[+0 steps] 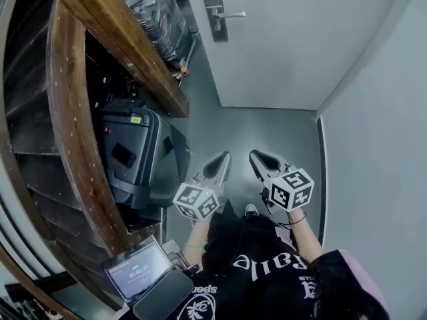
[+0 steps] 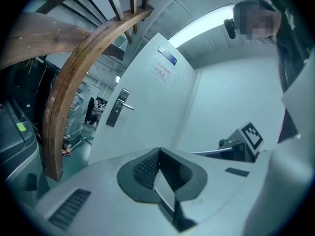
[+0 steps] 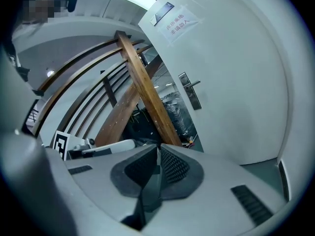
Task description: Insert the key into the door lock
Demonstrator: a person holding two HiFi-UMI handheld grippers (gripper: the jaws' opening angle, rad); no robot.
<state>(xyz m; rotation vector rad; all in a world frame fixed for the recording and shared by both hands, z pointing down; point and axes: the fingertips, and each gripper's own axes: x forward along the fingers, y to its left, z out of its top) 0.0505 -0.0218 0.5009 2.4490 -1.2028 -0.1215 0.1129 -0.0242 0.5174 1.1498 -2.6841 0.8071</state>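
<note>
A white door (image 1: 293, 45) stands ahead of me, with a metal lock plate and lever handle (image 1: 217, 13) at its left side. The same lock plate (image 2: 117, 110) shows far off in the left gripper view, and the lock plate (image 3: 190, 91) also appears in the right gripper view. My left gripper (image 1: 223, 157) and right gripper (image 1: 255, 155) are held side by side at waist height, well short of the door. The left gripper (image 2: 160, 149) has its jaws together, as does the right gripper (image 3: 160, 144). No key shows in any view.
A curved wooden stair stringer (image 1: 120, 39) runs along the left. Under it stand a black case (image 1: 137, 159) and wrapped goods (image 1: 150, 12). A lit screen (image 1: 137, 269) lies near my left foot. A white wall (image 1: 380, 145) closes the right side; grey floor (image 1: 267, 132) leads to the door.
</note>
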